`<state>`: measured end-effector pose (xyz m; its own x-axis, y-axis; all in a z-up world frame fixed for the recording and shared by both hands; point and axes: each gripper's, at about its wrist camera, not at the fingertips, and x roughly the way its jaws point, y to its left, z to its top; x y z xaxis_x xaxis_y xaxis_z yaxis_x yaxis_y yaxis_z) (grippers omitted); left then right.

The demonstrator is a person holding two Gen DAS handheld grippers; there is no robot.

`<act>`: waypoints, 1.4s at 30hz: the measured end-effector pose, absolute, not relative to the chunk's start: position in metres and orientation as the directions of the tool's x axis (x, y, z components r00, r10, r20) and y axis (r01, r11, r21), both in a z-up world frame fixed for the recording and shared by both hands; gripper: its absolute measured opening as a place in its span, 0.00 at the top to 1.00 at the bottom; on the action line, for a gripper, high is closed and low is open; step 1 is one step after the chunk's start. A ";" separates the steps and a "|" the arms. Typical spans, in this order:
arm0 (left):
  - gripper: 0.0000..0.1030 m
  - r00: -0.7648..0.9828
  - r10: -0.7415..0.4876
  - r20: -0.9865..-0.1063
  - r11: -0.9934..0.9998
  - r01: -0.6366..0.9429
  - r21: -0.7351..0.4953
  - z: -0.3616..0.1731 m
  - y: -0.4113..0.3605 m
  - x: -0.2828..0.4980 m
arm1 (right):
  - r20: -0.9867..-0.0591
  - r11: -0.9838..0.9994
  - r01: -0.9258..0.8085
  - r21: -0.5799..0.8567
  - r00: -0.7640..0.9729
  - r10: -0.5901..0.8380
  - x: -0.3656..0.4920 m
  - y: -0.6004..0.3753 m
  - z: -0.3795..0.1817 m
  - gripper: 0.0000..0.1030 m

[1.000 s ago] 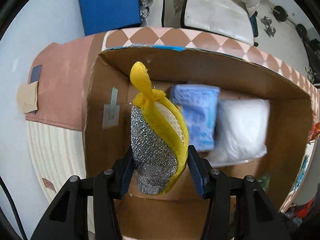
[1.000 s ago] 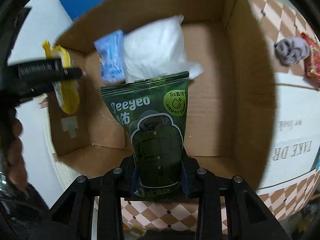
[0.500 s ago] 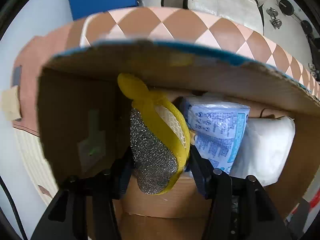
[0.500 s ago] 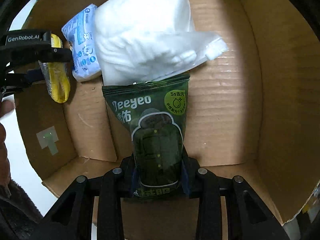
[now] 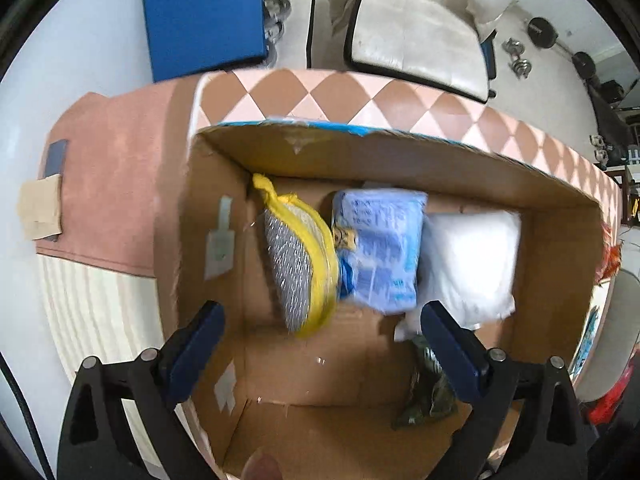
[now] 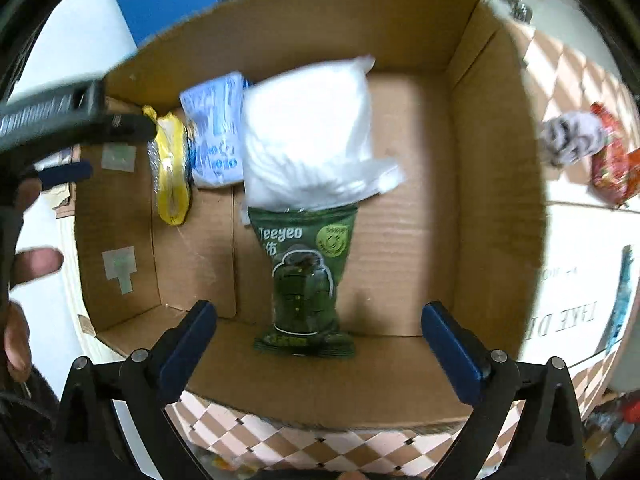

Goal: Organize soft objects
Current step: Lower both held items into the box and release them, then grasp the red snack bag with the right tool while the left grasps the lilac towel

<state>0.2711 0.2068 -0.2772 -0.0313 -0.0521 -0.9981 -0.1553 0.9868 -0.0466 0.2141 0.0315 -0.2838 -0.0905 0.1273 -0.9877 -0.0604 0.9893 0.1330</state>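
An open cardboard box (image 5: 560, 264) (image 6: 492, 200) holds the soft items. The yellow and silver scrubber (image 5: 300, 268) (image 6: 170, 172) lies by the box's left wall, beside a blue tissue pack (image 5: 380, 248) (image 6: 216, 136) and a white plastic bag (image 5: 468, 260) (image 6: 308, 136). A green pouch (image 6: 306, 280) (image 5: 430, 392) lies on the box floor in front of the white bag. My left gripper (image 5: 322, 356) is open and empty above the box. My right gripper (image 6: 320, 354) is open and empty, just behind the green pouch.
The box stands on a checkered cloth (image 5: 360, 92). A grey cloth (image 6: 572, 136) and a red packet (image 6: 612, 168) lie outside the box to the right. A blue panel (image 5: 204, 16) and a white chair (image 5: 416, 36) stand beyond the table.
Both grippers opened and pulled back. The left let go of the scrubber inside the box; the right let go of the green pouch, which now lies on the box floor.
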 end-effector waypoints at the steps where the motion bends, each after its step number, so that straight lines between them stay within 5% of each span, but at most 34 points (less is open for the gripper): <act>1: 0.02 -0.011 -0.044 -0.999 0.988 -0.149 -0.042 -0.270 0.206 0.261 | -0.990 0.991 -0.063 0.122 -0.076 0.117 0.215 0.030 -0.279 0.00; 12: 0.02 0.112 -0.017 -0.994 0.989 -0.143 -0.033 -0.226 0.191 0.168 | -0.992 0.986 -0.132 0.101 0.059 0.110 0.177 0.017 -0.233 0.00; 19: 0.01 0.161 -0.048 -0.986 0.986 -0.150 -0.072 -0.199 0.167 0.153 | -0.973 0.970 -0.119 0.214 0.061 0.222 0.153 -0.001 -0.211 0.00; 28: 0.01 0.276 0.058 -0.960 0.991 0.100 0.088 -0.156 0.043 0.208 | -0.953 0.960 0.073 0.269 0.167 0.254 0.176 -0.135 -0.175 0.00; 33: 0.01 0.300 0.164 -0.940 0.922 0.293 0.254 -0.184 -0.059 0.270 | -0.972 0.943 0.256 0.211 0.161 0.174 0.223 -0.239 -0.217 0.00; 38: 0.01 0.258 0.237 -0.936 0.845 0.421 0.330 -0.237 -0.127 0.323 | -0.977 0.905 0.372 0.208 0.043 0.207 0.285 -0.308 -0.300 0.12; 42: 0.01 0.228 0.267 -0.937 0.796 0.496 0.347 -0.272 -0.163 0.344 | -0.988 0.914 0.381 0.138 -0.010 0.154 0.322 -0.328 -0.338 0.12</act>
<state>0.3440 -0.1630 -0.2716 0.2277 0.2667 -0.9365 0.4959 0.7960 0.3472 0.3224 -0.3280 -0.3381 -0.0101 0.1537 -0.9881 0.3815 0.9140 0.1382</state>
